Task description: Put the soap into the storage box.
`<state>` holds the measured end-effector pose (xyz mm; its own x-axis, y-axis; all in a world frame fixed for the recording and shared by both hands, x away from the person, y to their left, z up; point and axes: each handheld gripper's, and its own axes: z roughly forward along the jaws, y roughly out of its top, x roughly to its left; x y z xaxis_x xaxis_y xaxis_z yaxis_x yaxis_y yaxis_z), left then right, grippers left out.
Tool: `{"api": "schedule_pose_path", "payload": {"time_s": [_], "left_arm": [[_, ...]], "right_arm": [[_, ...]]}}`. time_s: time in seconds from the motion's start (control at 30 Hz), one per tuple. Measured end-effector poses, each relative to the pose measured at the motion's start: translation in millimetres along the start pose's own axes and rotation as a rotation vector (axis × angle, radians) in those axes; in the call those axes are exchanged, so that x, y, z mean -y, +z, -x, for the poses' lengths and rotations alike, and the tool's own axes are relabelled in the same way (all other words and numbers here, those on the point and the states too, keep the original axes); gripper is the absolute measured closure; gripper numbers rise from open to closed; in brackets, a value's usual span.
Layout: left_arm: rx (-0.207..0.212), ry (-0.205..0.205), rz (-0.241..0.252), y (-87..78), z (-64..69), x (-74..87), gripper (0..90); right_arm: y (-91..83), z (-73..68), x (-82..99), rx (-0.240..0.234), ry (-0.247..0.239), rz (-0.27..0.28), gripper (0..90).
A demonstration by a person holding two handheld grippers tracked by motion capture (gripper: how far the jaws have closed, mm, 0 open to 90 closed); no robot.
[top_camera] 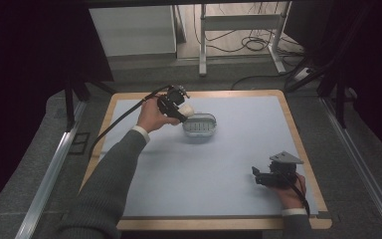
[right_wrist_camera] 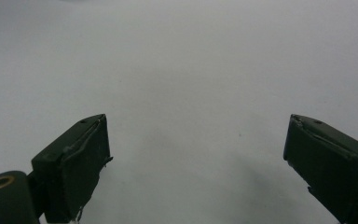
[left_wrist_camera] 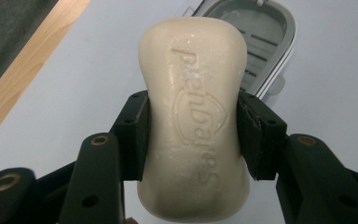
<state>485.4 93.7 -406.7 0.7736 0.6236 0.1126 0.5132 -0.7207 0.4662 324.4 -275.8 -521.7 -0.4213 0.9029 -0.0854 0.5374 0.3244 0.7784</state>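
Cream-white, a moulded oval bar of soap (left_wrist_camera: 196,121) with raised lettering on its upper face sits clamped across its middle between the 2 black jaws of the left gripper (left_wrist_camera: 193,135), 1 pad pressed to each long side. In the high view the left gripper (top_camera: 179,105) is held up at the far left part of the pale blue mat (top_camera: 209,164), the soap (top_camera: 186,109) just beside the near-left rim of a translucent grey oval soap dish (top_camera: 200,124) with a slotted floor. From the left gripper view the dish (left_wrist_camera: 261,42) lies beyond and to the right of the bar's far end, standing on the mat; whether the soap touches it cannot be told.

The right gripper (top_camera: 259,177), black with a grey three-cornered plate on top, rests low at the near right part of the mat, well apart from the dish. In the right gripper view its 2 jaws stand wide apart over bare mat (right_wrist_camera: 191,70), holding nothing.

The mat covers a light wooden table (top_camera: 298,134) whose edge frames it.
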Motion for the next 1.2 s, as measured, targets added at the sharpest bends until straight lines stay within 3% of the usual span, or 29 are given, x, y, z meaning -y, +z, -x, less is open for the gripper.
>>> {"api": "schedule_pose_path", "payload": {"time_s": [0.13,0.3,0.5,0.6,0.77,0.93,1.2], "left_arm": [[-0.022,0.036,-0.020,5.8,2.5,-4.4,49.5],[0.005,0.058,0.009,8.7,7.8,-15.2,49.5],[0.000,0.097,-0.004,14.4,11.9,-24.8,49.5],[0.030,0.091,0.008,17.4,11.7,-28.4,49.5],[0.026,0.105,0.004,24.2,10.1,-30.6,49.5],[0.062,0.094,0.027,30.9,10.8,-34.8,49.5],[0.070,0.106,0.003,50.4,16.1,-36.3,49.5]], "right_arm": [[-0.1,0.4,0.1,0.001,-0.001,0.001,6.6],[0.7,0.9,0.8,0.002,-0.001,-0.006,6.6],[1.4,1.5,1.3,0.005,-0.001,-0.005,6.6],[0.9,1.4,1.1,-0.001,0.002,-0.003,6.6],[0.9,2.3,1.1,-0.003,0.005,-0.002,6.6],[1.3,2.7,1.5,-0.002,0.005,-0.004,6.6],[2.0,2.9,2.1,-0.003,0.008,-0.009,6.6]]}}
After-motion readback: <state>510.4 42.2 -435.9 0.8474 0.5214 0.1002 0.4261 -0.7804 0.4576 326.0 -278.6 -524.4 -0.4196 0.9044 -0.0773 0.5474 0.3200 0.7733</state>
